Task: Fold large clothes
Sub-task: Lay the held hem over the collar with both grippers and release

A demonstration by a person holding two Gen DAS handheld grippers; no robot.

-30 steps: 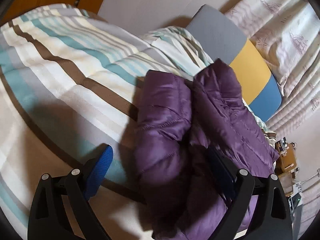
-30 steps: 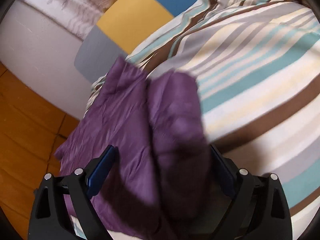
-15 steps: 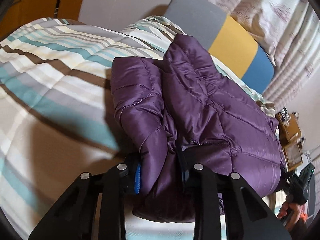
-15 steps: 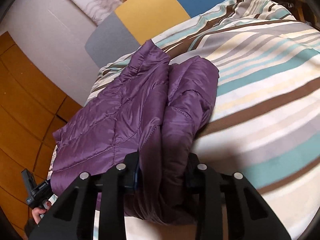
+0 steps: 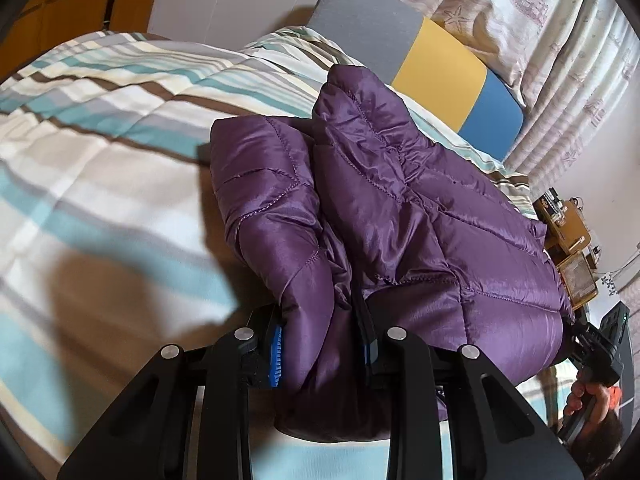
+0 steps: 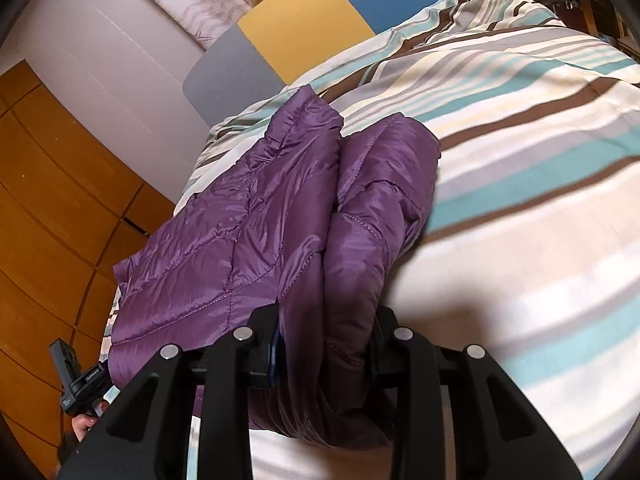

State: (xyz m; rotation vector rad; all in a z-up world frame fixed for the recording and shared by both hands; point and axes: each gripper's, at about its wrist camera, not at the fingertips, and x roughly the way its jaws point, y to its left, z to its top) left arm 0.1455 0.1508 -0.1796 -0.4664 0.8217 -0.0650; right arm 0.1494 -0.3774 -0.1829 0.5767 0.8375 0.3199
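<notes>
Left gripper is clamped on a thick fold of the purple jacket – right gripper pinches another bunch of it the same way. Jacket lies puffy on the striped duvet, folded lengthwise. Further back, a grey-yellow-blue headboard, then curtains.
</notes>
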